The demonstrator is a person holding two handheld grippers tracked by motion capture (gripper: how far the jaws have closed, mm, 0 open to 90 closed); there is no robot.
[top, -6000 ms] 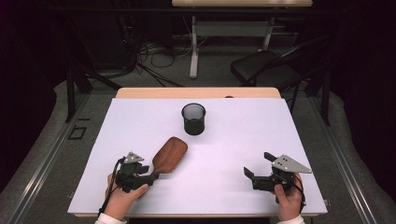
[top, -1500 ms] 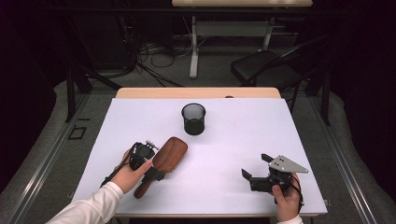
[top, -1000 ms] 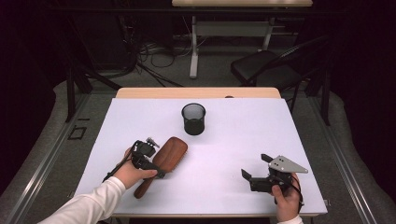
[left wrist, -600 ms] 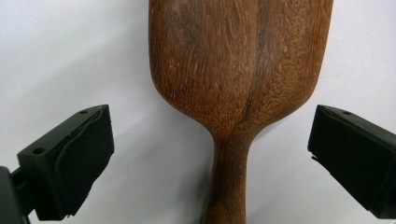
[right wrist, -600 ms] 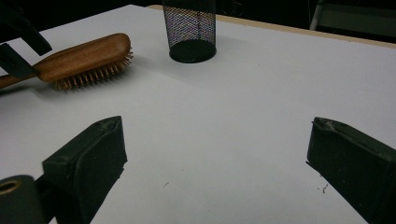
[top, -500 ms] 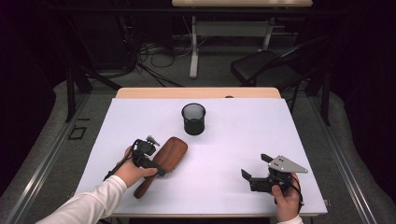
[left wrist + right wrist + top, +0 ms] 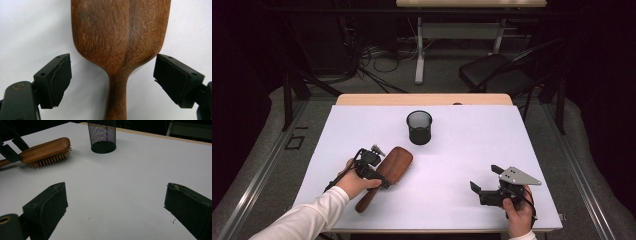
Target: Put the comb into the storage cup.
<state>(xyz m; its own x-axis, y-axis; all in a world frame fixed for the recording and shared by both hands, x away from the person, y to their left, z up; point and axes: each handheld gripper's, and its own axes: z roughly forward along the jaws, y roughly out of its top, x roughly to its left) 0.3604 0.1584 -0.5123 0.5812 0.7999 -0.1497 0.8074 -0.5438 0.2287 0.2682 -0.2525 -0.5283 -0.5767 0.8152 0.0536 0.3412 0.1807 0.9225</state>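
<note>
Left tongs (image 7: 112, 77) wide open, straddling the brush (image 7: 387, 172) neck – brush lies bristles-down on the surface (image 7: 462, 150). Close squarely on the narrow neck, not the head. Right tongs (image 7: 484, 182) open, empty – parked.

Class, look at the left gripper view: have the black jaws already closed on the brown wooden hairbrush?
No: the left gripper stands open, with white table showing between each jaw and the brown wooden hairbrush.
</note>
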